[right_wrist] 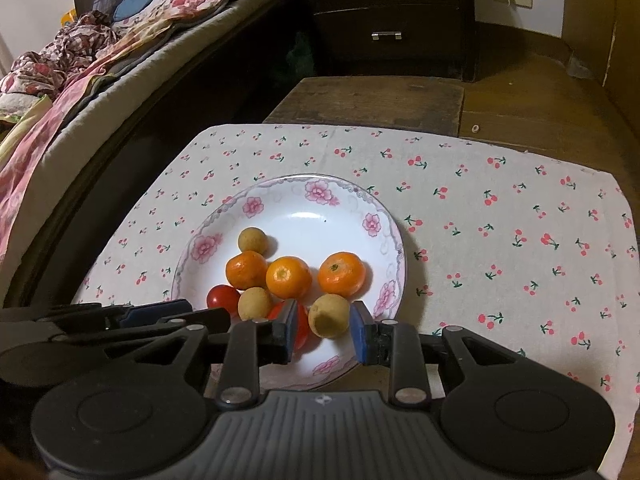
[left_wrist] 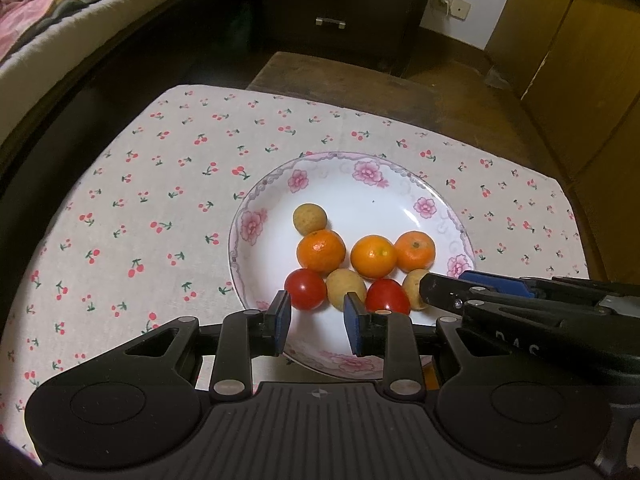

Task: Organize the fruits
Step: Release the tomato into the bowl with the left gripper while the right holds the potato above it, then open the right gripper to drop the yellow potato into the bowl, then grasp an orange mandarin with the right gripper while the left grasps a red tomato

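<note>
A cherry-print cloth covered the near part of a worn wooden table, with a bed along one side and a dark chest of drawers beyond it. On the cloth sat a flowered plate, and all the fruit lay inside it: three oranges in a row across the middle, one pale round fruit behind the row, two more pale ones and two tomatoes along the plate's near side.

The right gripper hung over the plate's near rim with its jaws apart, and the nearest pale fruit sat between the blue pads, apparently not yet pinched. The left gripper was also spread wide and empty, just short of the left tomato and the middle pale fruit.

The step in hand looked like a pick of that nearest pale fruit. To do it well, the right pads should probably centre on the fruit's widest part and close gently, since a round fruit on glazed china could roll away. The second tomato lay against the left pad, so a slight shift away from it might avoid catching both. The left tool should likely hold back, because the two tools were crowded at the same rim.
</note>
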`<state>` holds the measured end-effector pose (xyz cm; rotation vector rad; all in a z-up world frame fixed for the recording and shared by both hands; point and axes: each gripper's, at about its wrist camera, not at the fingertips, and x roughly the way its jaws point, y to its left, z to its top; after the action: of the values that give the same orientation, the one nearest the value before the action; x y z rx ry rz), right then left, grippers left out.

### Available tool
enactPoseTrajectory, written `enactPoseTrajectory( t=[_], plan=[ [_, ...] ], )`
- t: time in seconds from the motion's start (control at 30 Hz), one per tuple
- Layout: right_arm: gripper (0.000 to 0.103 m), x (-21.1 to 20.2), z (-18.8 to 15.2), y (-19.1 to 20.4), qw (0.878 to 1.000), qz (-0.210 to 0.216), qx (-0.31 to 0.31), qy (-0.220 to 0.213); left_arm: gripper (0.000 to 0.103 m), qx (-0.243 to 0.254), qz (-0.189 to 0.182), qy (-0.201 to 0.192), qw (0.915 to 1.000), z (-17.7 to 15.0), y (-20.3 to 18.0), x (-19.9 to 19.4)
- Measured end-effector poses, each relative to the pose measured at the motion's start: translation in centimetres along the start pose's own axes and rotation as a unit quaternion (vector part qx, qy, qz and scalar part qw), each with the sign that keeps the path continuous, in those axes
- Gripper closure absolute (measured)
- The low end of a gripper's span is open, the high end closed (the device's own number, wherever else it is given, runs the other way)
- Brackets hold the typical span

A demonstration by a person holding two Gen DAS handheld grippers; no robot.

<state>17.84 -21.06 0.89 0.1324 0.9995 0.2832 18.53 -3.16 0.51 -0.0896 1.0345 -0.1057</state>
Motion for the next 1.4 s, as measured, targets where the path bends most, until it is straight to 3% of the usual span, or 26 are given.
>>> enactPoseTrajectory(
  t=[0.6, 1.4],
  plan=[
    [0.073, -1.9, -0.9, 0.4, 1.000, -0.006, -0.005, -0.008, 0.065, 0.009, -0.008, -0.004, 0.9999, -0.8, -0.4, -1.4],
    [0.073, -2.8, -4.4, 1.1, 0.999, 0.002, -0.004, 0.033, 0.063, 0.008, -0.013, 0.017, 0.9997, -4.4, 0.1, -2.5]
  ],
)
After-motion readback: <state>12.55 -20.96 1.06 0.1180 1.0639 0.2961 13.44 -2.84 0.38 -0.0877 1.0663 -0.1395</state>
